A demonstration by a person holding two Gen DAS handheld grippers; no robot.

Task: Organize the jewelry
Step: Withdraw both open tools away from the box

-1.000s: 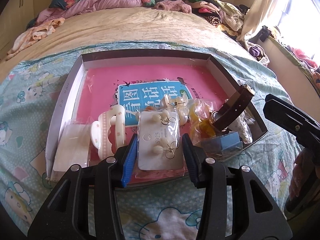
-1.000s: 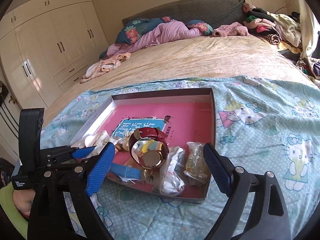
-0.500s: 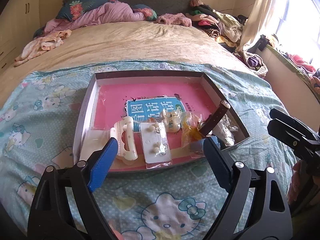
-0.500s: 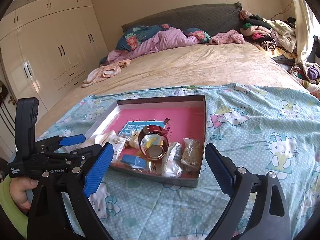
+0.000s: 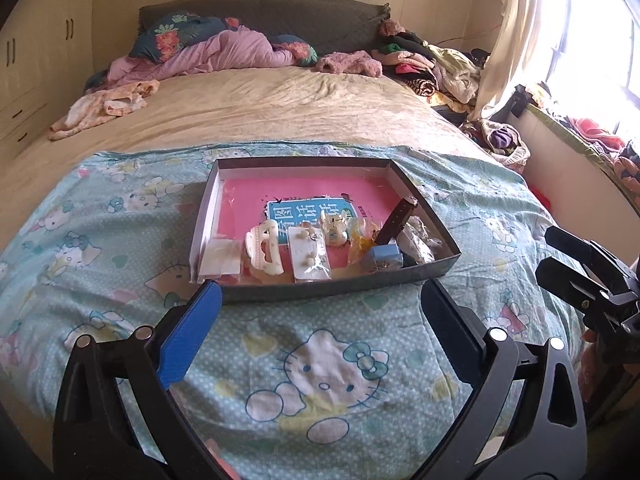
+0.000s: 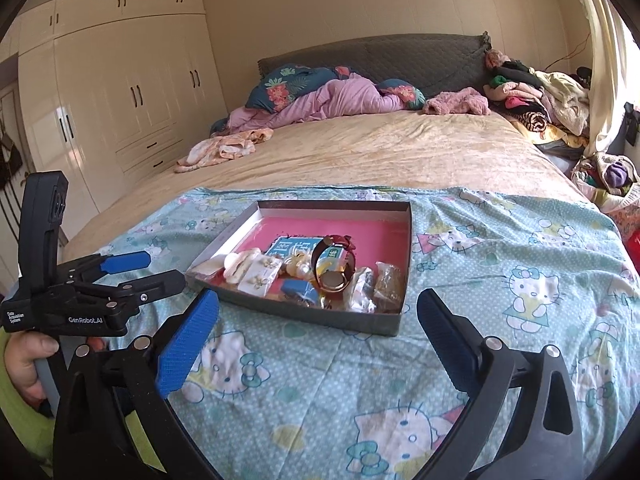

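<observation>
On the near end of the bed, grey tray (image 5: 320, 289) of jewelry, both grippers clear of it

Left gripper (image 5: 320, 304) and right gripper (image 6: 318, 312) opening, jaws wide, grasping nothing, held back over the cartoon-print sheet (image 5: 328, 368), probably to leave the tray unobstructed; inside, crowded along the near wall: white hair claw (image 5: 264, 246), earring card (image 5: 310, 254), blue box (image 5: 386, 257), red-strapped watch (image 6: 334, 266) upright at right, small bags (image 6: 376, 284)

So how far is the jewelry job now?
Done, it seems: the watch, hair clip, earring card and small bags sit together in the tray on the bed. In hand: nothing; the left gripper and right gripper are opening, both empty. Left: nothing lies outside the tray.
</observation>
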